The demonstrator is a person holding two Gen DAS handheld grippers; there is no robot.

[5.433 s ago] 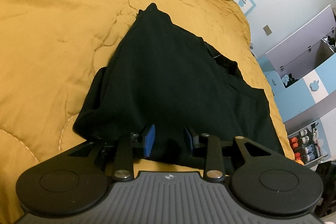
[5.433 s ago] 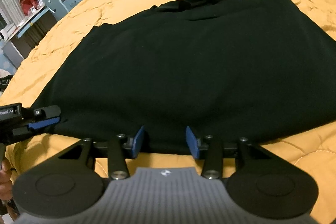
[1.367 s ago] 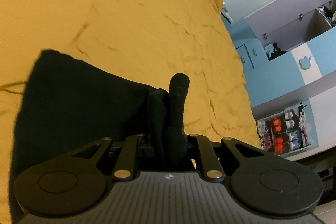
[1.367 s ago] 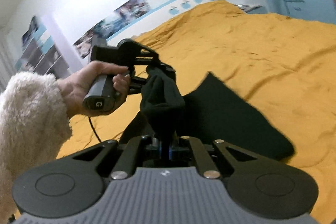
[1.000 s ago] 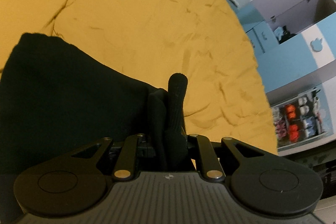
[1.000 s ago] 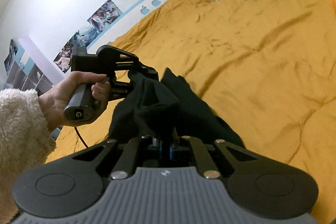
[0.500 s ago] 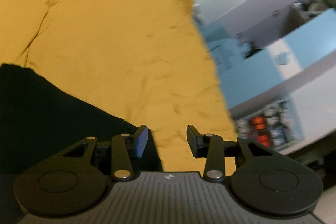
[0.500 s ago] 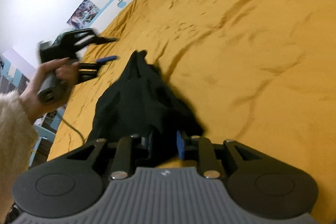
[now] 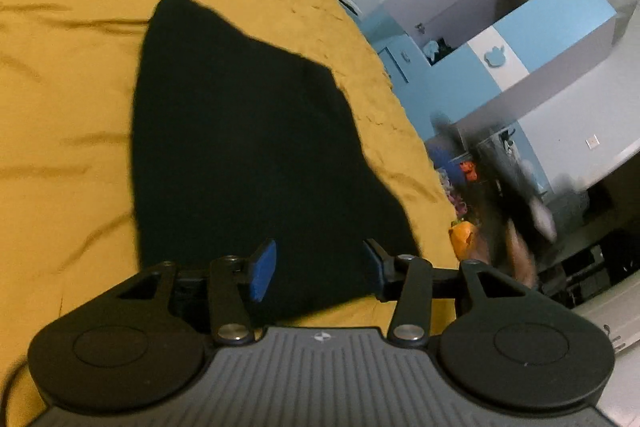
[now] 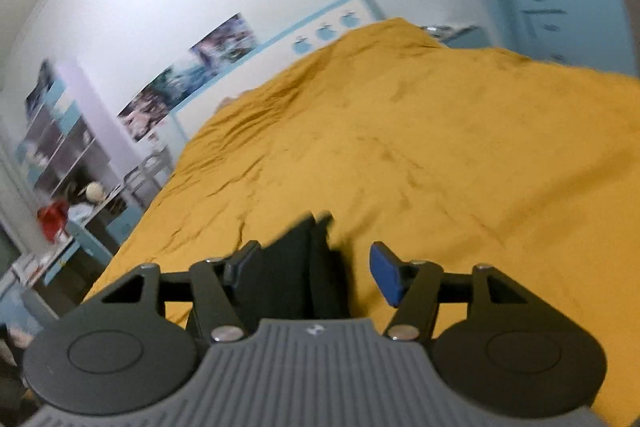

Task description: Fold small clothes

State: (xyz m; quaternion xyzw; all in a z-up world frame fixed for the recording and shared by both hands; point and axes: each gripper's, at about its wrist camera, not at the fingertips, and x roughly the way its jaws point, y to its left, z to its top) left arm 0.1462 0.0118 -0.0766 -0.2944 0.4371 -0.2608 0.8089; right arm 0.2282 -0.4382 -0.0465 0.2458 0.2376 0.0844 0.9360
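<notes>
Yellow bedspread (image 9: 80,107) – black garment (image 9: 248,147) flat; left gripper (image 9: 316,265), right gripper (image 10: 316,273) opening, gripping nothing.

Black garment (image 9: 248,147): plain dark fabric, no visible print, folded into a compact, roughly triangular/tapered shape, lying flat on yellow bedspread (image 9: 72,99) w/ narrow rounded end farthest from left wrist cam and wide end nearest it. Sits nr the bed's right-hand edge in that view; edges soft from blur. In right wrist view only a small bunched corner shows (image 10: 296,267), layers stacked, resting on the spread.
</notes>
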